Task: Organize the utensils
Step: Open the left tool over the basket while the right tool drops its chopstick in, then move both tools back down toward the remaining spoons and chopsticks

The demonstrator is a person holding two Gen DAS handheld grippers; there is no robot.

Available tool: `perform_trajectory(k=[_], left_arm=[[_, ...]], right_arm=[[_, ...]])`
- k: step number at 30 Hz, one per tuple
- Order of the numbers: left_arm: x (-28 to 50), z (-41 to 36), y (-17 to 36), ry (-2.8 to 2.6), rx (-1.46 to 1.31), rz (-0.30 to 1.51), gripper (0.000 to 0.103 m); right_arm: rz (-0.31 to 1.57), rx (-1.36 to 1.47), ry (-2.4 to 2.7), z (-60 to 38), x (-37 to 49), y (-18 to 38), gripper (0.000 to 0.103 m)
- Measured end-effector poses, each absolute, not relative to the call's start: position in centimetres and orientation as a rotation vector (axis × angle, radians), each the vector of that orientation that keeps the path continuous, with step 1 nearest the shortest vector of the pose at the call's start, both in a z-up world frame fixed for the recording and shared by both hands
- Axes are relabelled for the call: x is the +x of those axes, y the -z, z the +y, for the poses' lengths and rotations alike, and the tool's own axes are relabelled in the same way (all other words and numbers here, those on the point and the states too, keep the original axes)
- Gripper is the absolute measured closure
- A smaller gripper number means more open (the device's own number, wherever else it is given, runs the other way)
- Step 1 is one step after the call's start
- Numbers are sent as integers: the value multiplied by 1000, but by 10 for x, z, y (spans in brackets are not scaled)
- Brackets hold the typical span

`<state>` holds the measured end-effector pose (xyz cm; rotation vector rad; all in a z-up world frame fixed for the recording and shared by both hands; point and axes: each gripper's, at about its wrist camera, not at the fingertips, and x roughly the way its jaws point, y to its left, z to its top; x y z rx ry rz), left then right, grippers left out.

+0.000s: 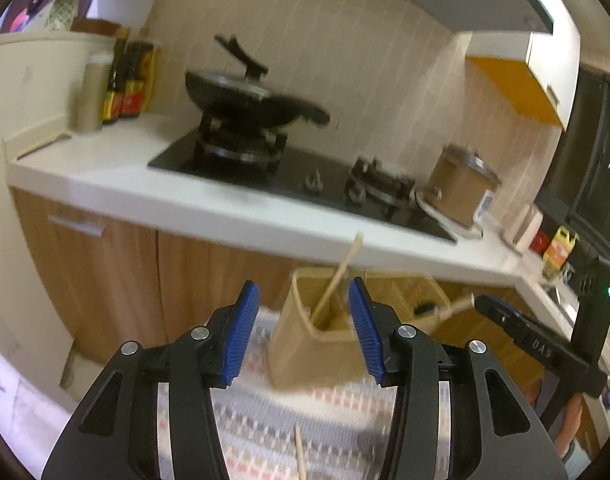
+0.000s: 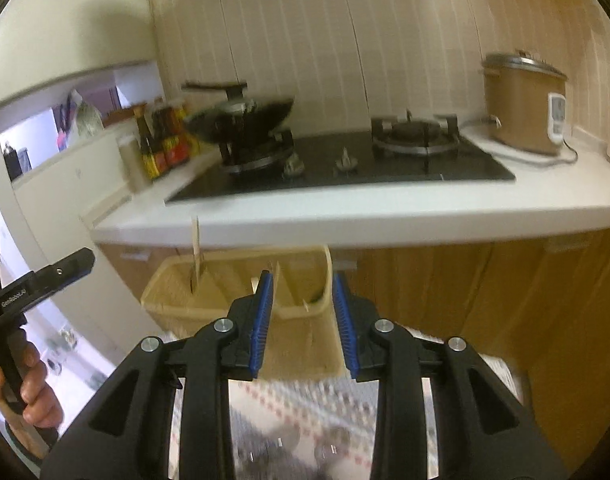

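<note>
Through my left tongs [image 1: 304, 330] I see blue pads parted with nothing between them; they frame the tan utensil holder [image 1: 305, 344] standing on the patterned cloth [image 1: 265, 432] in front of the kitchen counter [image 1: 105, 172]. One chopstick [image 1: 337, 276] already leans upright in its near compartment, and another chopstick [image 1: 300, 456] lies on the cloth just below my pads. To do this well, I judge I should dip lower, line the pads across that loose stick and close gently near its middle. This hand tilts downward toward the cloth.

Through my right tongs [image 2: 303, 326] the pads are also apart and empty, framing the holder's right compartment. A few blurred utensils [image 2: 301, 452] lie on the cloth below. My right hand angles down too, with my left hand [image 2: 29, 392] gripping its handle at the edge.
</note>
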<state>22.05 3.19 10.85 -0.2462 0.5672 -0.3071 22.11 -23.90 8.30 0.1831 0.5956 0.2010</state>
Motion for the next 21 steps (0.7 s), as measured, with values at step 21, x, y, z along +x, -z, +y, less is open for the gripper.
perform_trajectory(k=[21], left_arm=[[226, 6, 31, 425, -226, 1160, 58]], right_arm=[[1259, 235, -213, -239, 225, 49, 75]])
